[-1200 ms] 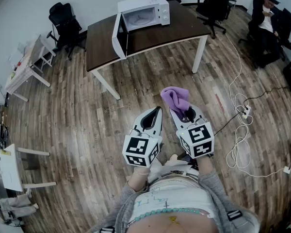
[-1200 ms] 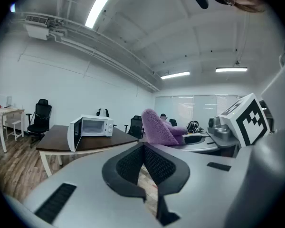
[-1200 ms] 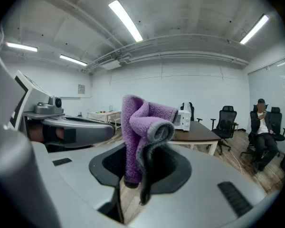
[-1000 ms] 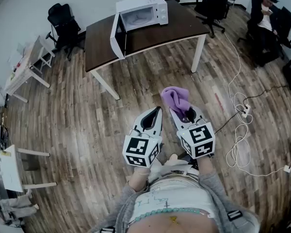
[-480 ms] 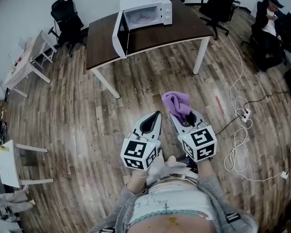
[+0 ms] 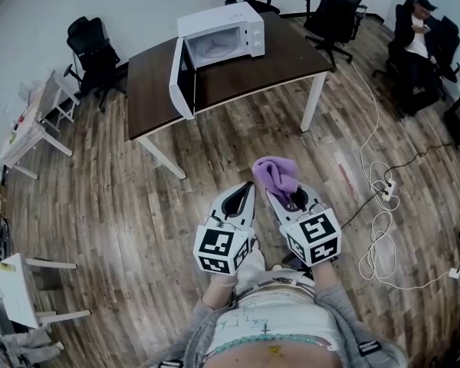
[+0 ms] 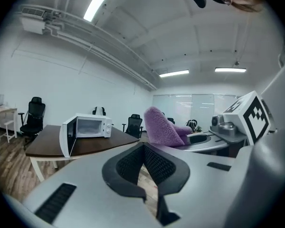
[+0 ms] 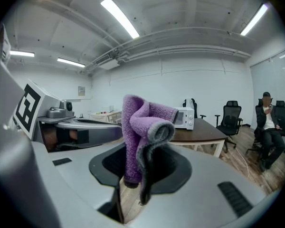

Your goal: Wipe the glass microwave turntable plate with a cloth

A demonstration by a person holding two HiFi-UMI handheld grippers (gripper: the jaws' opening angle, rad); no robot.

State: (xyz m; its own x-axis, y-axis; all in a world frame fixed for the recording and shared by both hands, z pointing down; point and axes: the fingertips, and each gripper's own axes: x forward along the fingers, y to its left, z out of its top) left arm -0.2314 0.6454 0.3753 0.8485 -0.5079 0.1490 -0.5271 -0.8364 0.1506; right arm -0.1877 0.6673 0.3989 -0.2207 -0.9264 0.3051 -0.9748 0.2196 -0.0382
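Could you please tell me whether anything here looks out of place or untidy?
The microwave on the table has its door standing wide open, and a loose white cable lies coiled across the floor to the person's right, a possible trip hazard. Nothing looks spilled or broken.

Ahead of you, the dark wooden table (image 6: pixel 284 52) carries a white microwave (image 6: pixel 222 33) at its far edge, door swung open; on the plank floor (image 6: pixel 123 198) to your right lies a white power strip (image 6: pixel 388 191).
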